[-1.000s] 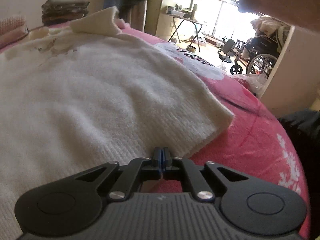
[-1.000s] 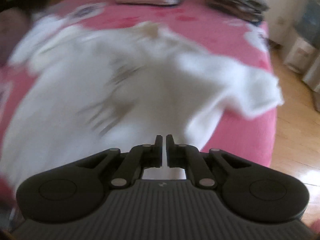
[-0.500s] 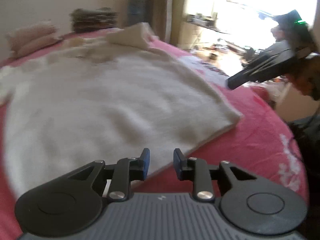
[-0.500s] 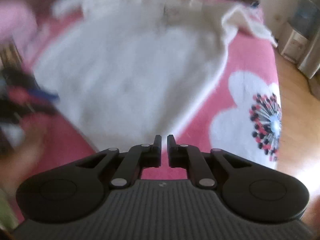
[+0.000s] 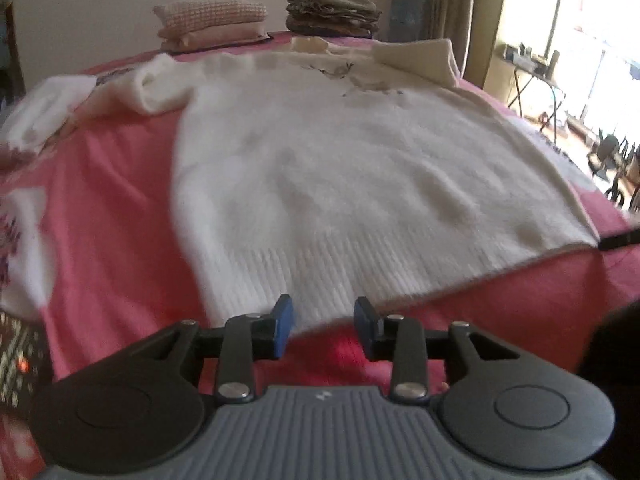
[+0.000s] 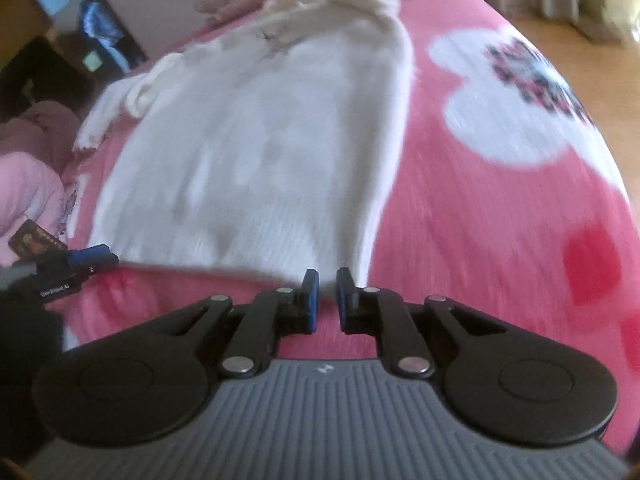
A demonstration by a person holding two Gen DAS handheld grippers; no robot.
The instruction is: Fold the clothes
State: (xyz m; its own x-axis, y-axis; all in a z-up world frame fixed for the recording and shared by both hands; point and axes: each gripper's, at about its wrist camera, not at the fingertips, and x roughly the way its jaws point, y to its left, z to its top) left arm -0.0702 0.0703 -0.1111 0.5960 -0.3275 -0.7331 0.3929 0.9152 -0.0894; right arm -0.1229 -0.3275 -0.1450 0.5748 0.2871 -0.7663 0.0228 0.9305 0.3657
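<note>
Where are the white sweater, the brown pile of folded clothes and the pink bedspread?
white sweater point(image 5: 360, 168), left wrist view, middle of its body.
brown pile of folded clothes point(image 5: 334, 14), left wrist view, front of the stack.
pink bedspread point(image 6: 480, 216), right wrist view, bare patch beside the sweater.

White sweater point(image 5: 352, 168) spread flat on the pink bedspread point(image 5: 116, 216), ribbed hem right ahead of the left gripper point(image 5: 323, 326), jaws opening, nothing between.

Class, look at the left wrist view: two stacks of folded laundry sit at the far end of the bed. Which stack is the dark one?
The right-hand stack, grey-brown and nearer the window. The other stack to its left is pale pink and cream, with a checked piece on top.
</note>
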